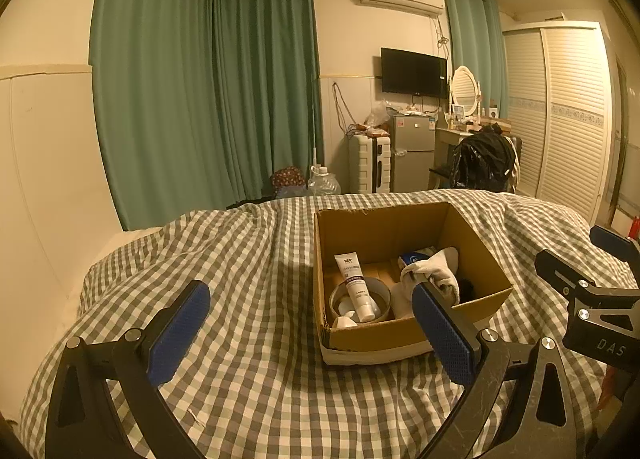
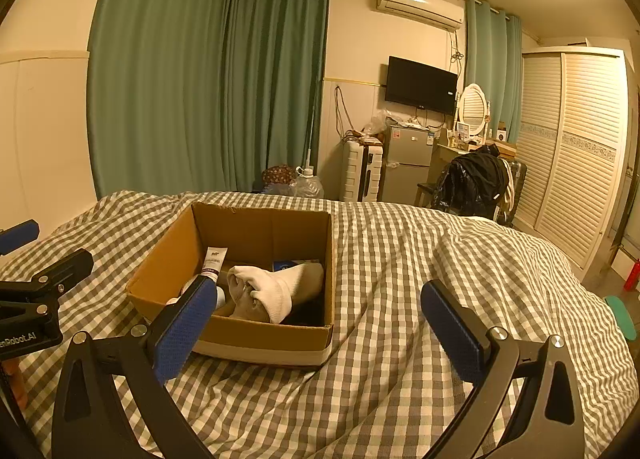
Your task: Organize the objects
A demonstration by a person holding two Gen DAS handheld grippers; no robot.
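Left wrist view: open brown cardboard box [image 1: 404,333] is sitting on checked bedspread [image 1: 248,379], holding white tube [image 1: 355,281], glass bowl [image 1: 382,293], white sock [image 1: 434,265]. Left gripper [image 1: 310,329] and right gripper [image 2: 318,329] are gaping wide, empty. Box lying right-forward of left, left-forward of right; neither clearly nearer.

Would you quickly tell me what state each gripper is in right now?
Left gripper: open, holding nothing.
Right gripper: open, holding nothing.

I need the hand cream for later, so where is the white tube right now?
The white tube is inside the cardboard box on the checked bedspread, at its left side in the left wrist view, leaning over a glass bowl, left of the white sock.
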